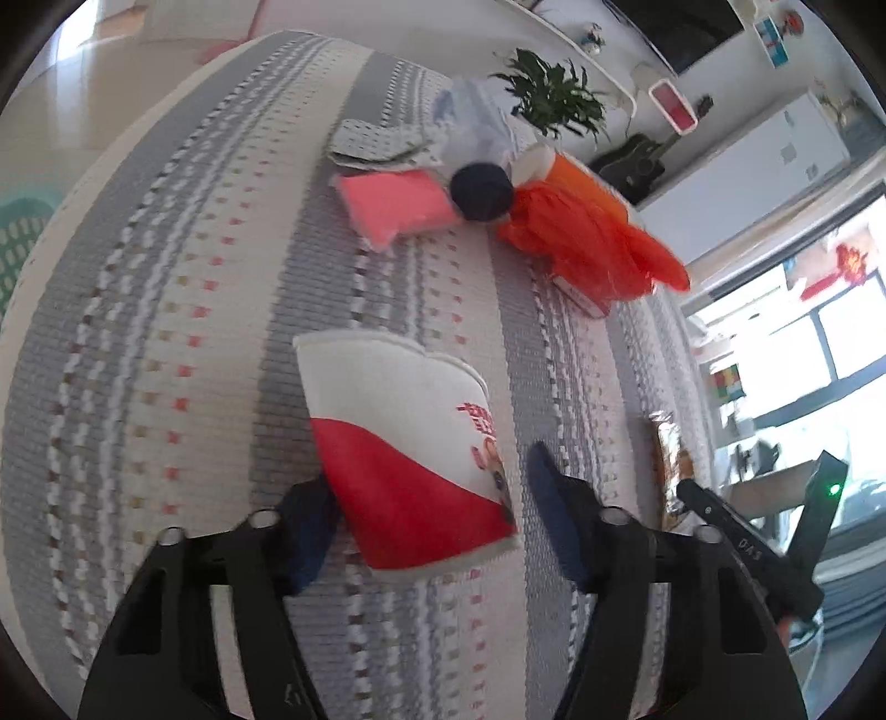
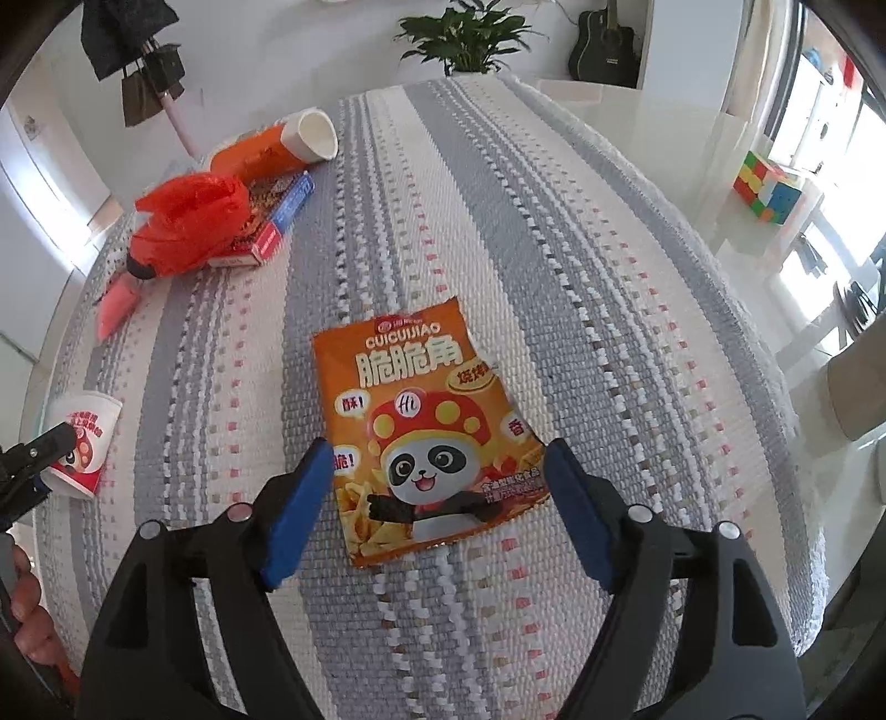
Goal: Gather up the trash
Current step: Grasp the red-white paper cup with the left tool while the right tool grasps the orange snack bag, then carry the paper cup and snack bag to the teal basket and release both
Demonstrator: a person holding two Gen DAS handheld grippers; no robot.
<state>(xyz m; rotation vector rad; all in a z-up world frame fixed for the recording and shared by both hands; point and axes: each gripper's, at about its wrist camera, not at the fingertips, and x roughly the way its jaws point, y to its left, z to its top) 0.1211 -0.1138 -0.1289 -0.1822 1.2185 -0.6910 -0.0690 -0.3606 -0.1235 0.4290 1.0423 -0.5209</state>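
Note:
A red-and-white paper cup (image 1: 410,448) lies on its side on the striped cloth, between the fingers of my left gripper (image 1: 432,487), which is open around it. The cup also shows at the left edge of the right wrist view (image 2: 83,437). An orange snack bag (image 2: 421,432) lies flat on the cloth, its lower half between the fingers of my right gripper (image 2: 440,487), which is open and just above it. A crumpled red plastic bag (image 1: 581,243) lies further off, also in the right wrist view (image 2: 188,221).
Near the red bag lie a pink sponge (image 1: 387,205), a dark ball (image 1: 482,191), an orange-and-white tube (image 2: 277,147), a small printed box (image 2: 266,227) and folded cloths (image 1: 376,144). A potted plant (image 2: 470,39) stands beyond the table's far edge. A Rubik's cube (image 2: 767,185) sits at the right.

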